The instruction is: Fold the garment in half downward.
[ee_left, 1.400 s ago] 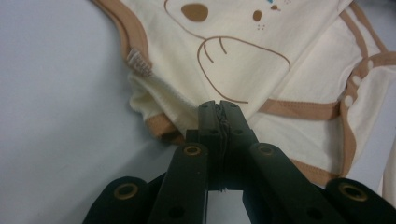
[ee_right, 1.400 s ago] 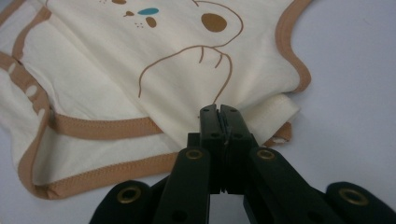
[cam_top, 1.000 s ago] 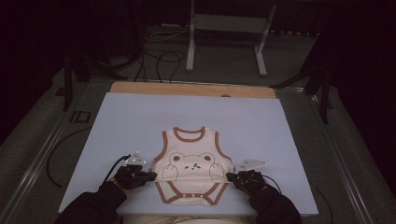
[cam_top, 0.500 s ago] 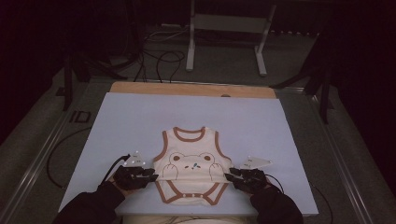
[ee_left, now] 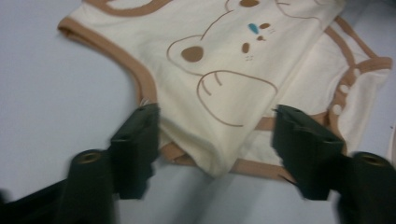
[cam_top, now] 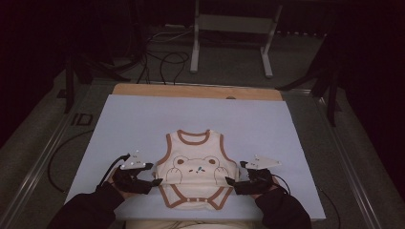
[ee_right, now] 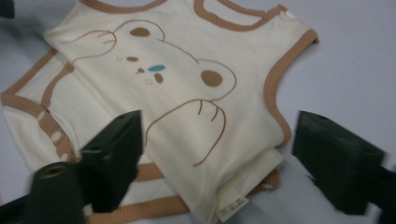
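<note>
The location is a dim lab or recording studio arranged as a data-collection station, not a home. A pale blue work surface (cam_top: 143, 124) is mounted on a wooden board (cam_top: 191, 90) whose far edge is exposed, and the assembly sits on grey carpeted floor (cam_top: 229, 57) with metal rails (cam_top: 45, 157) along its sides. Beyond the table, a white metal equipment stand (cam_top: 231, 28) occupies the floor, loose black cables (cam_top: 165, 59) trail across the carpet, and dark tripod-type supports (cam_top: 329, 81) stand against an unlit black background.
</note>
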Demonstrator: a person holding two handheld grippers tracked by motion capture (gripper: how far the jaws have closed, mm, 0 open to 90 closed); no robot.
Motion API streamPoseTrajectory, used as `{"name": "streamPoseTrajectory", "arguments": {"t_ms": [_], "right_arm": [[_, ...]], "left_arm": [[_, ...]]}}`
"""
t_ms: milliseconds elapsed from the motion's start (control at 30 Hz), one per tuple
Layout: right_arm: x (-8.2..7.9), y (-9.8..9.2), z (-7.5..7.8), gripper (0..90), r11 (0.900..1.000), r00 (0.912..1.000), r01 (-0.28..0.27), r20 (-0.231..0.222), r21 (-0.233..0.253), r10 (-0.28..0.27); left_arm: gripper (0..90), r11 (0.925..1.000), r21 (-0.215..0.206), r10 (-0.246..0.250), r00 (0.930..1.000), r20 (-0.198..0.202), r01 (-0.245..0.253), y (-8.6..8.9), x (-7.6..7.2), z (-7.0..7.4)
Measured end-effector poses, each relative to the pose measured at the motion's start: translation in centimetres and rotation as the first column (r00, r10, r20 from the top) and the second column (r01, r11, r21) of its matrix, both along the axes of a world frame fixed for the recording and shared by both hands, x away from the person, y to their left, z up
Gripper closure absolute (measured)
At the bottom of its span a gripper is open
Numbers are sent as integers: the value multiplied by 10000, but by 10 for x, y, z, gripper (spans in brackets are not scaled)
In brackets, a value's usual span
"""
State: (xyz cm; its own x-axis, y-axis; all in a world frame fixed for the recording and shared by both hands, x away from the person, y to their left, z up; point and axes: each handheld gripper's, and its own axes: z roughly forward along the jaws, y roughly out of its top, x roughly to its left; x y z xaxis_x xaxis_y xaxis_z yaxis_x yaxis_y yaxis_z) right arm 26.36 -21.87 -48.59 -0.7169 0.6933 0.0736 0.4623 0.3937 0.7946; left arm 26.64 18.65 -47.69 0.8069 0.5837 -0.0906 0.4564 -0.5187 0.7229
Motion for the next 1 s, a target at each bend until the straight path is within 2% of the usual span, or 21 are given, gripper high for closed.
{"name": "streamPoseTrajectory", "arguments": {"t_ms": [100, 133, 200, 267, 333, 700, 833, 1000], "right_arm": [[3, -2, 6, 137, 9998, 10000, 11, 70, 199, -13], [4, -3, 8, 134, 9995, 9999, -5, 109, 310, 2], [6, -5, 14, 120, 9990, 9995, 35, 308, 438, -49], [8, -5, 19, 116, 9992, 9987, 40, 502, 409, -60], [10, -5, 23, 110, 9991, 9977, 3, 679, 422, -32], [23, 0, 51, 109, 9993, 9901, -112, 1401, 353, 62], [27, 3, 60, 110, 9991, 9878, -153, 1554, 385, 91], [35, 8, 69, 108, 9985, 9871, -428, 1559, 344, 369]], "left_arm": [[121, 9996, -118, -250, 9997, 58, 250, 1, 2, 3], [106, 9990, -254, -371, 9993, 47, 372, 2, 2, 4], [20, 9973, -462, -572, 9984, 30, 572, 3, 3, 7], [17, 9956, -651, -674, 9977, -51, 669, 3, 5, 11], [15, 9944, -743, -744, 9972, 52, 746, 3, 6, 14], [6, 9917, -840, -937, 9947, 419, 969, 3, 18, 34], [6, 9923, -816, -878, 9941, 640, 929, 2, 23, 42], [6, 9906, -876, -994, 9927, 681, 1052, 1, 30, 49]]}}
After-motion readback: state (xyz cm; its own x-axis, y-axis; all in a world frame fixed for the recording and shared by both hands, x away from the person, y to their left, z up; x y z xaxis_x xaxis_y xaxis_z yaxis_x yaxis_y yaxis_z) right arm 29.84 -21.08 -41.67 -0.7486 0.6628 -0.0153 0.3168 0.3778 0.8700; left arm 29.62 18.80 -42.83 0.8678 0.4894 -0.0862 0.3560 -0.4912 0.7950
